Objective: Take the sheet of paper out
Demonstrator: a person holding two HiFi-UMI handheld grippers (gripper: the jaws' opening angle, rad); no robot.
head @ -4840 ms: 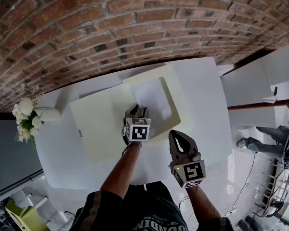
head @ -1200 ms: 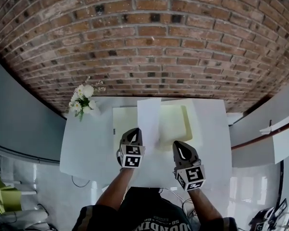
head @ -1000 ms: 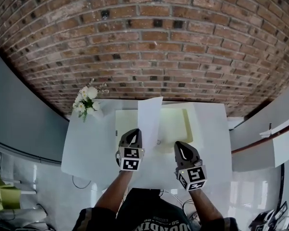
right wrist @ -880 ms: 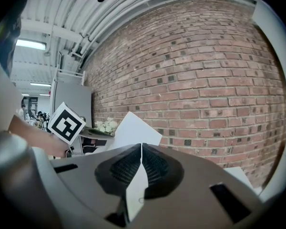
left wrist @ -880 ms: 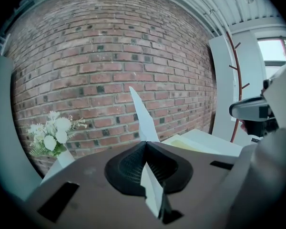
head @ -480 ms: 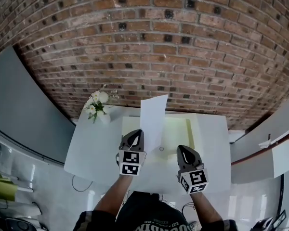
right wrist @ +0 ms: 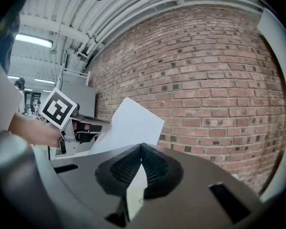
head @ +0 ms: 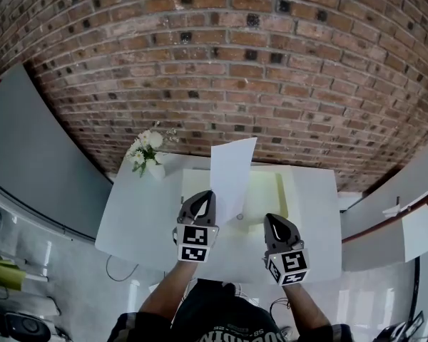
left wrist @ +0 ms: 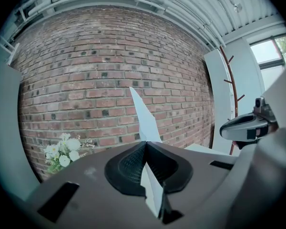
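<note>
- My left gripper (left wrist: 145, 146) is clamped tight on the lower edge of the sheet of paper (head: 232, 177), with the jaws pressed together and the white paper pinched between the pads.
- The sheet stands nearly upright from the tips of those jaws. Its upper corner is tilted to the right, and its top shows against the brick wall (head: 214, 63) behind.
- In the head view the paper is up in the air over the pale yellow folder (head: 271, 191), which lies open on the white table (head: 139, 212).
- My right gripper (right wrist: 141, 146) hovers to the right of the sheet and does not touch it. Its jaws meet at the tips and grip nothing.
- From the right gripper view, the paper fans up and to the right from my left gripper.
- A small vase of white flowers (head: 145, 152) stands at the table's far left corner, well apart from both grippers.
</note>
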